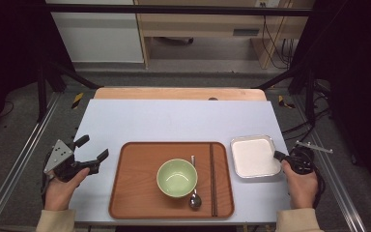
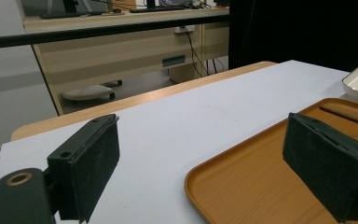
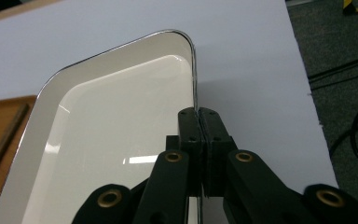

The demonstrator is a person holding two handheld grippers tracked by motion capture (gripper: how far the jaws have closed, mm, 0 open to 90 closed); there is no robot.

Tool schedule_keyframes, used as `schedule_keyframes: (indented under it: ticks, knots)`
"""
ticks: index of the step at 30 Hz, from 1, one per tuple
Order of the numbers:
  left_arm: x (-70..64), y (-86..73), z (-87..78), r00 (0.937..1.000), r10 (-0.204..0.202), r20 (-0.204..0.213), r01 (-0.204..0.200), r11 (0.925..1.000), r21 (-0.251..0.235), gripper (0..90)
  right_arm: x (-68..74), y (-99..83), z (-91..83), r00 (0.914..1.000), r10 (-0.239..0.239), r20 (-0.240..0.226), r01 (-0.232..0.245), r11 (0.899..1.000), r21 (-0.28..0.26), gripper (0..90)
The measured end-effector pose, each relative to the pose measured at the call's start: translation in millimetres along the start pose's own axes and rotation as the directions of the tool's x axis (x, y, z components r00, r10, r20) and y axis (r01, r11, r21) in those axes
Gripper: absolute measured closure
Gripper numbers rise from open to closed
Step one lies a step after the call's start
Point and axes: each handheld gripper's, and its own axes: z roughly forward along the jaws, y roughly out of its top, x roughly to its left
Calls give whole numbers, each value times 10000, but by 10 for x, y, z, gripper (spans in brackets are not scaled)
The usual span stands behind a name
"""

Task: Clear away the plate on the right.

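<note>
A white dish (image 1: 254,156) is set on the pale blue table (image 1: 174,121), at about four o'clock from the table's middle, just beside the right edge of a brown tray (image 1: 140,193). Its right rim is pinched by the right gripper (image 1: 281,156), whose jaws are pressed together with the thin rim between them, as is seen plainly in the right gripper view, where the dish (image 3: 102,135) stretches away towards eleven o'clock from the gripper (image 3: 198,116). The left gripper (image 1: 92,149) is held at about eight o'clock, off the tray's left edge, with its jaws spread wide and nothing between them; in the left gripper view the tray's corner (image 2: 242,186) is seen between the pads (image 2: 93,163). On the tray a green bowl (image 1: 177,178) is placed, with a spoon (image 1: 194,195) and dark chopsticks (image 1: 212,179) at its three o'clock side.
</note>
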Motion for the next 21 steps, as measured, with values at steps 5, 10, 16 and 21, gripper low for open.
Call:
schedule_keyframes:
  ticks: [5,10,16,21]
  knots:
    - [5,16,-17,9999,-47,-90,46,10000,-82,105,133,80,-125,9998,-170,-72,164,9974,-707,892]
    - [9,51,-31,9997,-159,-181,155,9997,-194,105,314,185,-241,9990,-436,-125,415,9903,-1322,892]
    - [-12,132,-3,9998,-77,-191,73,9998,-192,103,532,311,-295,9970,-625,-452,536,9828,-1766,892]
    - [-37,228,34,9997,-132,-188,124,9992,-381,99,815,404,-311,9920,-1098,-623,945,9731,-2103,892]
